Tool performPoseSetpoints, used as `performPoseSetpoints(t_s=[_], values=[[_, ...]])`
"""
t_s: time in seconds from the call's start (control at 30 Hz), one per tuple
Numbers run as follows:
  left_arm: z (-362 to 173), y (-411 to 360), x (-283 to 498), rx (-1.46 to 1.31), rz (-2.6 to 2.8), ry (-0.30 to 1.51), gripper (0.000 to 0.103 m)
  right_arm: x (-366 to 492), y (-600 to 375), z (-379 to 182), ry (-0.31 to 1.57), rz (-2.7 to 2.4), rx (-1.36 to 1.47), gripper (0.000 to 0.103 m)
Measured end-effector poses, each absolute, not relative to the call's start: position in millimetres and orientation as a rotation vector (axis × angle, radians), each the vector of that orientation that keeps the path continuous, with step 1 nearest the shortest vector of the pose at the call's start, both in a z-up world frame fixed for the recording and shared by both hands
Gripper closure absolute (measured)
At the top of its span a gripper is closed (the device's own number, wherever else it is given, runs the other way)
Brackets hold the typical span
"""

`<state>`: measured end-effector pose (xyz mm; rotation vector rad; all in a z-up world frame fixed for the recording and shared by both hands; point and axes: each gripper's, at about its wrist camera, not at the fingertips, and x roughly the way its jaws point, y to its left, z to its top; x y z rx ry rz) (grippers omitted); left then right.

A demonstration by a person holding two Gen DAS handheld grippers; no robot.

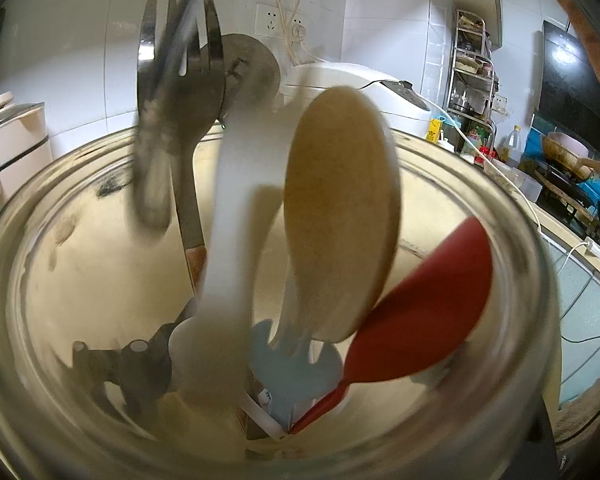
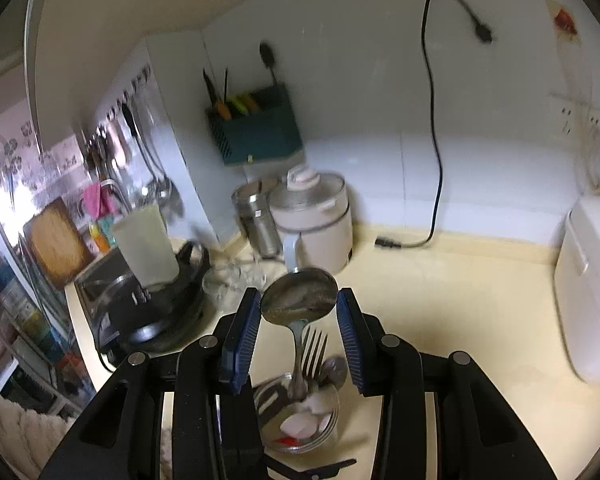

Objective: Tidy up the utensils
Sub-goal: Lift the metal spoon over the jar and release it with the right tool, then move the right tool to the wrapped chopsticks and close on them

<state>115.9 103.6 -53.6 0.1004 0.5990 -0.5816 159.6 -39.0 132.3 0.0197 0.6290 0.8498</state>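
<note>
Utensils gathered in a glass jar

Utensils stand together in a clear glass jar (image 2: 300,424) on the cream bench (image 2: 460,320). In the right wrist view a metal spoon (image 2: 300,300) rises bowl-up out of the jar, with a metal fork (image 2: 314,354) beside it, tines up. The spoon's bowl shows in the gap between the two blue pads (image 2: 244,336) of the right gripper (image 2: 298,302), and neither pad touches it; the jaws stand partly apart, holding nothing, and the jar sits below and beyond them.

The left wrist view looks straight into the jar's mouth (image 1: 80,184) at close range. Inside lean a wooden spoon (image 1: 340,208), a red spatula (image 1: 420,320), a white ladle-like utensil (image 1: 236,220), a slotted metal turner (image 1: 184,92) and a blurred metal handle. The left gripper's own jaws do not show in this view, so whether they clasp the jar cannot be told.

Farther out on the bench stand a white rice cooker (image 1: 360,80), a small electric pot (image 2: 316,224), a steel canister (image 2: 256,220) and a blender (image 2: 148,240). A green knife holder (image 2: 260,128) hangs on the white tiled wall.
</note>
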Motion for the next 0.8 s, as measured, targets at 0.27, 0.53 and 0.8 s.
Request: performPoseSetpoints(t_s=[0.27, 0.53, 0.8], values=[[-52, 99, 118, 0.103, -0.578, 0.6, 0.011, 163, -23, 99, 0.744, 0.868, -0.018, 0.063], [-53, 90, 119, 0.109, -0.577, 0.6, 0.011, 163, -37, 106, 0.724, 0.824, 0.004, 0.058], [-53, 90, 120, 0.109, -0.576, 0.601, 0.011, 166, -80, 104, 0.738, 0.745, 0.054, 0.058]])
